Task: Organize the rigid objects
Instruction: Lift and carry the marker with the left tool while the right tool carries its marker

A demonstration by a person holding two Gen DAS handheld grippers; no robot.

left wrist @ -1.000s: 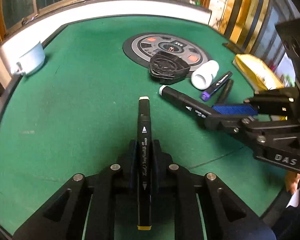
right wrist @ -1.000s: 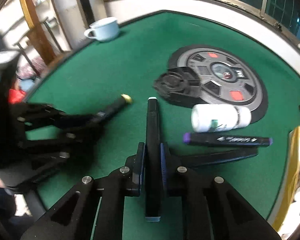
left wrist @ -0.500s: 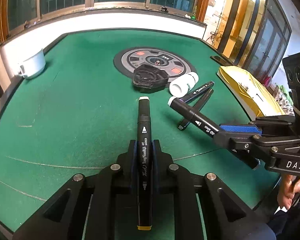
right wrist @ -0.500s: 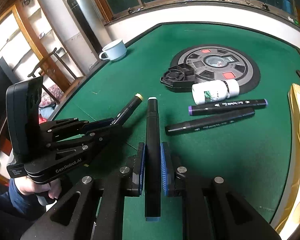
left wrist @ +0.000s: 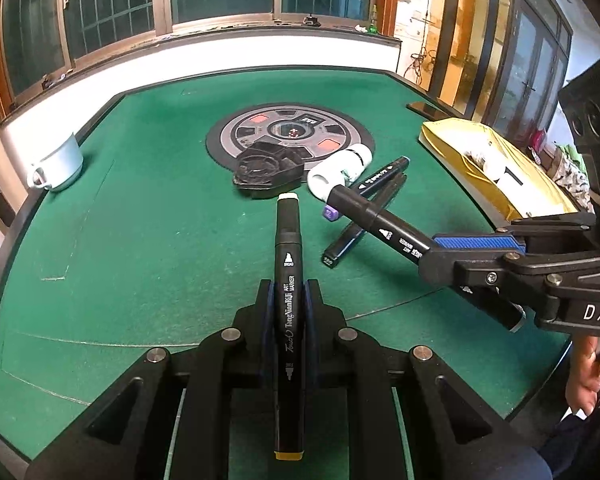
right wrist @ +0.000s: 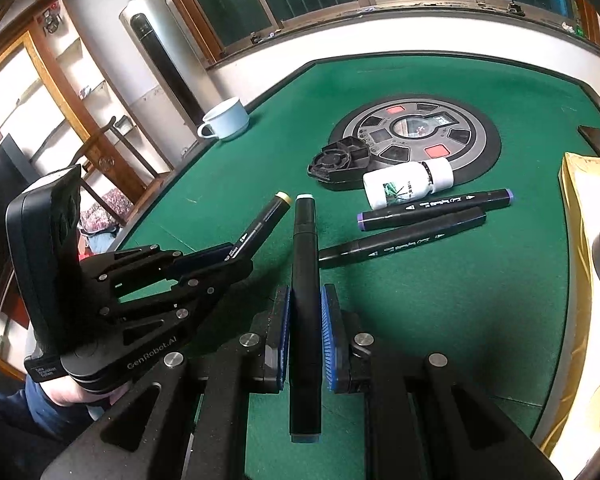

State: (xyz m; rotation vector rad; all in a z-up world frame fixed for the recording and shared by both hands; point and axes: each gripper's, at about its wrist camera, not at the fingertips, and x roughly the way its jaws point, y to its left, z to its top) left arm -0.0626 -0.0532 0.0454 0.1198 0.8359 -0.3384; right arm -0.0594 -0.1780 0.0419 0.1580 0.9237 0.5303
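Note:
My left gripper is shut on a black art marker with a yellow rear cap, held above the green table. My right gripper is shut on another black marker with a pale tip. Each gripper shows in the other view, the right gripper to the right and the left gripper to the left. Two more black markers lie side by side on the felt beside a white bottle on its side. A black plastic piece lies by the round centre panel.
A pale blue cup stands at the table's far left edge. A yellow envelope with things on it lies at the right edge. A grey round panel is set into the table's middle. Windows and a white ledge lie beyond.
Both grippers have lifted and drawn back toward the near edge with their markers. More of the table and room is in view. The markers, bottle and black piece on the felt have not moved.

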